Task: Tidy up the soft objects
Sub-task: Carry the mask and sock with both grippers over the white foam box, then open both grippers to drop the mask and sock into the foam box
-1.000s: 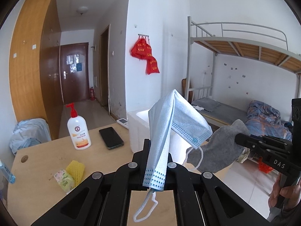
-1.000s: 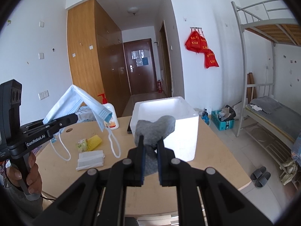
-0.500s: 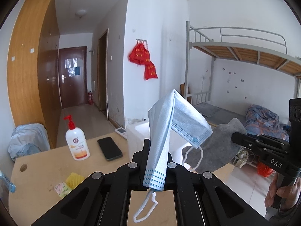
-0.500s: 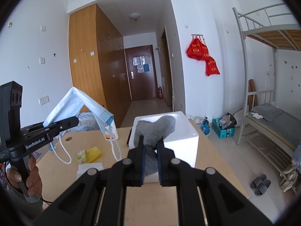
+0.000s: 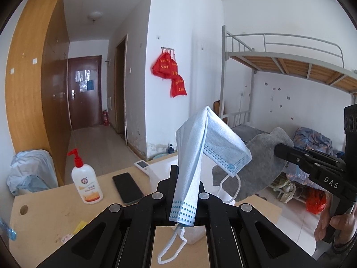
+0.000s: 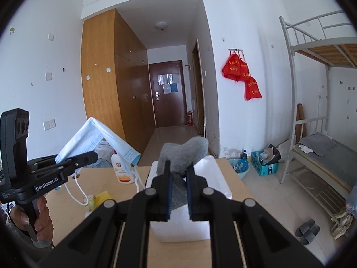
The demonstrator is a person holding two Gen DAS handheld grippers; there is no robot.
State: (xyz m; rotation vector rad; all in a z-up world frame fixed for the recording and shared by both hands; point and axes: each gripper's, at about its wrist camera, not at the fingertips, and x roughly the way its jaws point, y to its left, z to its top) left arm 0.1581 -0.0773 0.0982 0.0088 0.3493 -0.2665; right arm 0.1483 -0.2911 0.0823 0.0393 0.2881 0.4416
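Jaws of left gripper (image 5: 185, 182) clamped on one blue mask (image 5: 207, 154), right gripper (image 6: 178, 176) on one grey cloth (image 6: 180, 154).

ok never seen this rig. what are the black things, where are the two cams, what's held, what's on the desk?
There is no robot arm: a person holds a handheld two-finger gripper in each hand, and a fisheye camera on each looks forward along its fingers.

In the left wrist view, the left gripper is shut on a blue face mask. The right gripper shows at that picture's right edge.

In the right wrist view, the right gripper is shut on a grey cloth, above a white foam box.

On the wooden desk stand a pump bottle, a black phone and a white remote. Small yellow items lie near its front.
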